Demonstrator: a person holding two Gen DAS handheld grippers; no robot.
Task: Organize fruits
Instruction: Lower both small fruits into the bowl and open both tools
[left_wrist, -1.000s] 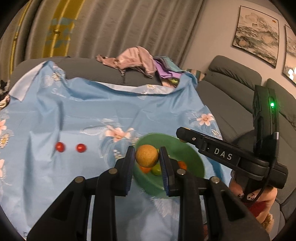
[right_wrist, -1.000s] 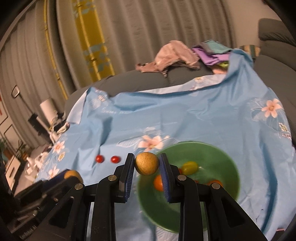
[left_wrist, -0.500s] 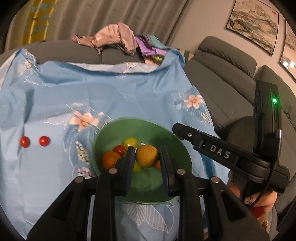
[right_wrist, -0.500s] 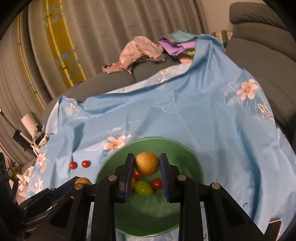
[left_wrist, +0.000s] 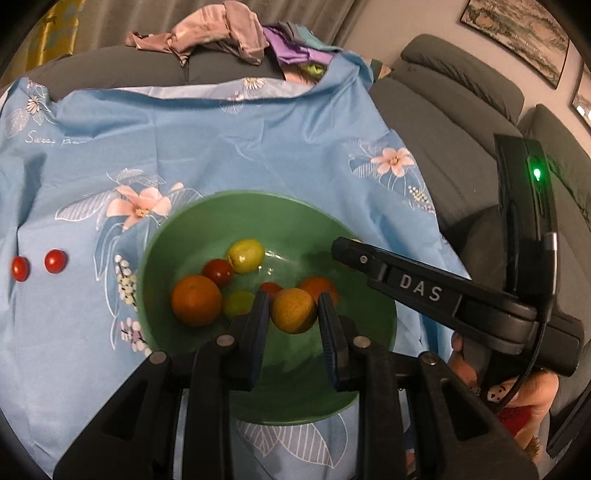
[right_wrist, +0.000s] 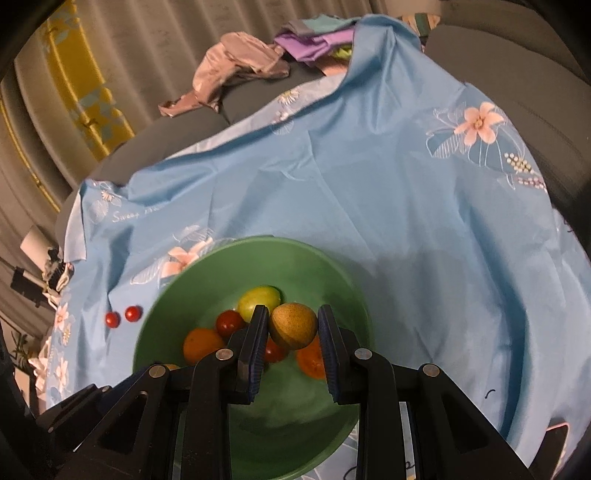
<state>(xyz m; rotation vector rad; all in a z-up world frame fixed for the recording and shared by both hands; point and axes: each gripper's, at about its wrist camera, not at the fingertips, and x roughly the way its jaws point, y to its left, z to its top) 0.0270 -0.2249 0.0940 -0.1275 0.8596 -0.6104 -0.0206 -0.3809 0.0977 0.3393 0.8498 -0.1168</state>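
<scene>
A green bowl (left_wrist: 207, 218) (right_wrist: 229, 258) sits on a blue floral cloth and holds several fruits: an orange (left_wrist: 195, 301), a red tomato (left_wrist: 218, 271) and a yellow-green fruit (left_wrist: 245, 251). My left gripper (left_wrist: 293, 312) is shut on a tan-yellow round fruit (left_wrist: 293, 310) held over the bowl. My right gripper (right_wrist: 293, 326) is shut on a brownish round fruit (right_wrist: 293, 325), also over the bowl. Its body shows at right in the left wrist view (left_wrist: 424, 291). Two cherry tomatoes (left_wrist: 55, 260) (right_wrist: 133, 313) lie on the cloth left of the bowl.
The blue cloth (left_wrist: 221, 147) covers a grey sofa seat. A pile of clothes (left_wrist: 221, 29) (right_wrist: 240, 62) lies at the back. Grey sofa cushions (left_wrist: 461, 92) rise at the right. Curtains hang behind.
Both grippers have moved forward and down over the bowl, each still holding its fruit. The bowl now fills the lower middle of both views.
</scene>
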